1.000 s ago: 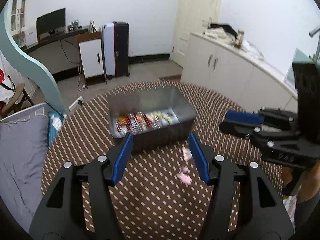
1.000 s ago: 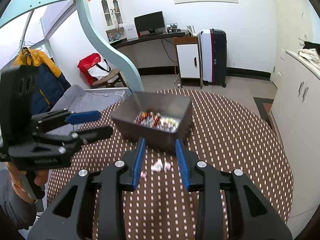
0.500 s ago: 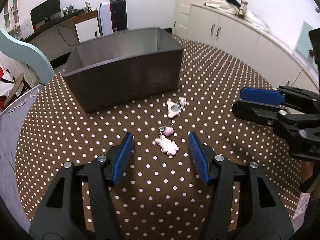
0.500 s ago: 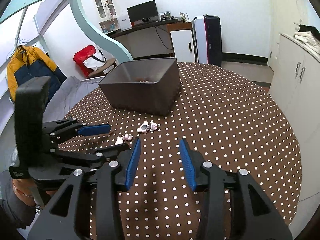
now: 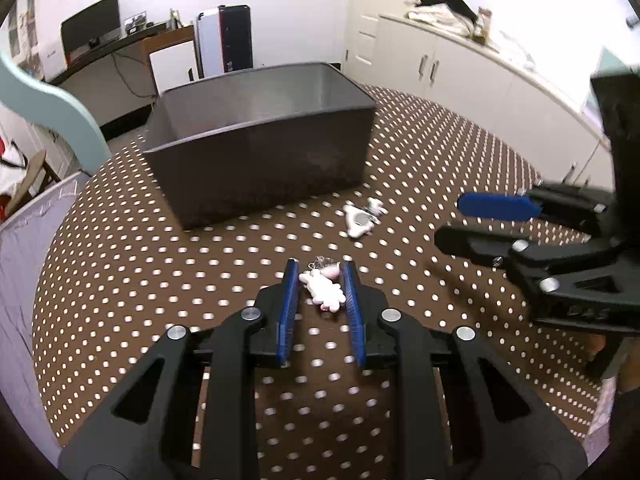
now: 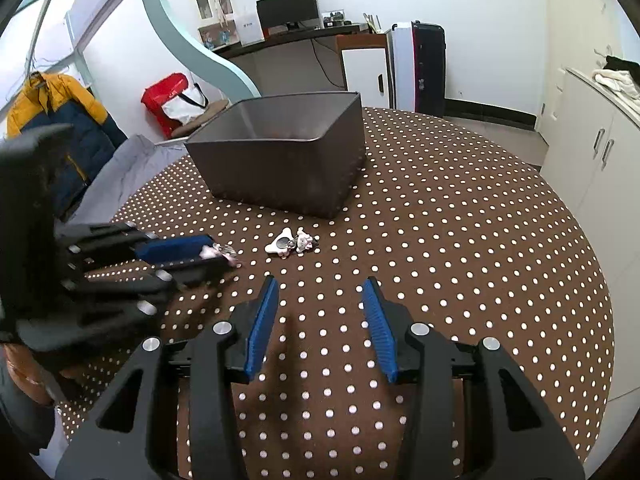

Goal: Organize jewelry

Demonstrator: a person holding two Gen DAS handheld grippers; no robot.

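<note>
1. The round desk fills the middle and lower part of both views. Its far rim curves across the upper right in the right wrist view, and floor shows beyond it.
2. Wide bare stretches of dotted brown cloth lie at the right and bottom of the right wrist view, and at the left of the left wrist view.
3. The desk cloth is dark brown with white dots. Around it are white cabinets at upper right, a monitor on a far counter at top centre, and a grey bed at the left edge.
4. A grey bin stands on the desk in the upper middle of both views; its near wall blocks the view of what it holds.
5. The left claw is at bottom centre of its view, narrowed around a pink charm. The blue pads sit just beside the charm on each side; I cannot tell whether they press it.
6. A white charm lies on the cloth between the bin and the left claw, apart from both. In the right wrist view it sits at centre.
7. The right claw is spread wide at bottom centre of its view, holding nothing, near the white charm but short of it.
</note>
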